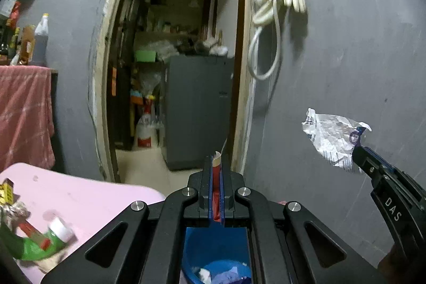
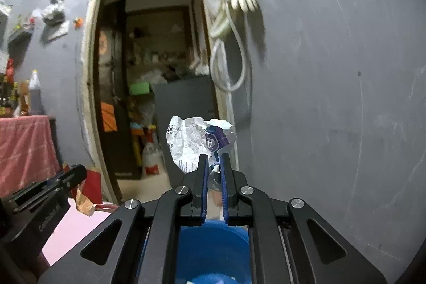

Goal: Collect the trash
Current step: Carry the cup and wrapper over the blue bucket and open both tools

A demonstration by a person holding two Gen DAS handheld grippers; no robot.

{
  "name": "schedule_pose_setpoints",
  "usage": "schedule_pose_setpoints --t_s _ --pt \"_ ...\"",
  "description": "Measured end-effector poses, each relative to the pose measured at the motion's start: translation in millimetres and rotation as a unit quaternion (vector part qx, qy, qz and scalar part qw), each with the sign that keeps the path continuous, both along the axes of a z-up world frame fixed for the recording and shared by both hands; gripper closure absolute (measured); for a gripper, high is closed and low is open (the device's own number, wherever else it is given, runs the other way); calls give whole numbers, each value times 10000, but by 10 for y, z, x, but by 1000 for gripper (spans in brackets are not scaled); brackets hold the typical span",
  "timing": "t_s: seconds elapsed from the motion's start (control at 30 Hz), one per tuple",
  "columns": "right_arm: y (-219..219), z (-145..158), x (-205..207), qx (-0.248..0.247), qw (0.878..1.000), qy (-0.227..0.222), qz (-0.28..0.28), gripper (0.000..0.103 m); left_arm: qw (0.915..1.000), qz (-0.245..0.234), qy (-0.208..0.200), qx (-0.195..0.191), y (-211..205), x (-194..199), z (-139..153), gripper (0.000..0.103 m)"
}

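1. The left gripper (image 1: 217,164) was closed on a red wrapper (image 1: 216,177), thin and light, pinched flat between the pads.
2. The blue bucket (image 1: 213,252) stood below both tools (some trash was already inside).
3. The right gripper (image 2: 213,164) was clamped on the edge of a crumpled white wrapper (image 2: 191,140); soft, weightless, probably slippery, so an edge pinch seemed enough.

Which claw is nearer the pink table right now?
Left. The left claw, shut on a red wrapper, sits at the pink table edge; the right claw, holding crumpled white paper, is farther off.
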State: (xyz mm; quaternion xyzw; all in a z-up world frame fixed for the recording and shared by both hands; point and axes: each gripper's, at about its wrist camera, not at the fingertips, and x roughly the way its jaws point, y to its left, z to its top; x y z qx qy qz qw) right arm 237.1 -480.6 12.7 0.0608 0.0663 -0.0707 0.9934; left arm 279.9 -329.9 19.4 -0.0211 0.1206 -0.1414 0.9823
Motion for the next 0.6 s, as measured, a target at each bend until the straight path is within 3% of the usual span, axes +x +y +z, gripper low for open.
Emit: schedule_pose_setpoints --t_s 0.23,0.47,0.57,0.6 --pt "-241 -327 318 554 9948 846 87 96 9952 75 938 262 -276 402 -356 101" --pt "-226 -471 457 499 9906 1241 283 95 9861 126 1637 259 -305 640 -565 99" --pt "-226 -552 547 602 9869 1447 390 94 9817 192 1872 302 -307 722 -623 87" --pt "-227 -578 570 631 9857 1509 413 91 9804 192 1941 281 -298 731 -641 77"
